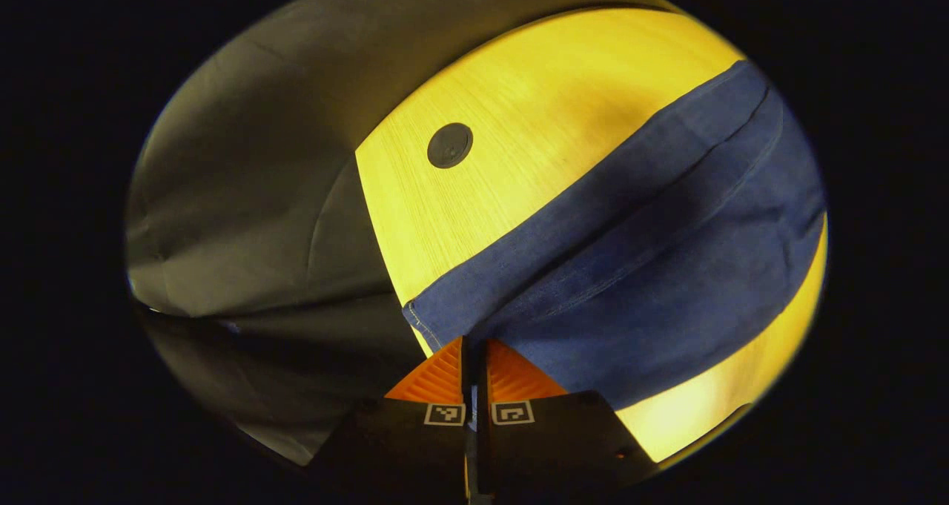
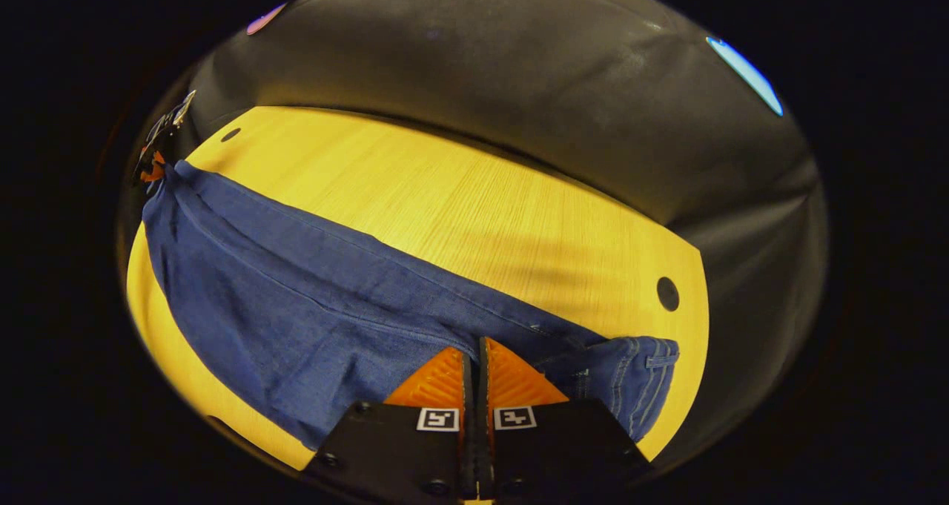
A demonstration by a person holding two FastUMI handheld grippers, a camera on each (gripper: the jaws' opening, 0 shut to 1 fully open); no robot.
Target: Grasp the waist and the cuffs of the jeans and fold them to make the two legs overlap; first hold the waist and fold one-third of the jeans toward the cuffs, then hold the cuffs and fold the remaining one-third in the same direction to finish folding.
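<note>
The jeans stretch lengthwise across the table between the two tools — right gripper pinching the waist end, left gripper pinching the cuff end (both jaws pressed together on denim), legs apparently overlapped.

My left gripper shows two wedge-shaped fingers with finely ribbed inner faces, tapering toward 12 o'clock. They rise out of two flat dark blocks, and each block carries a small square black-and-white coded marker at its upper inner corner, flanking the thin seam between them. My right gripper is built the same way: ribbed wedge fingers, twin dark blocks, a coded square marker on each. On this one I can make out round screw heads along the block edges, toward 7 and 6 o'clock.
</note>
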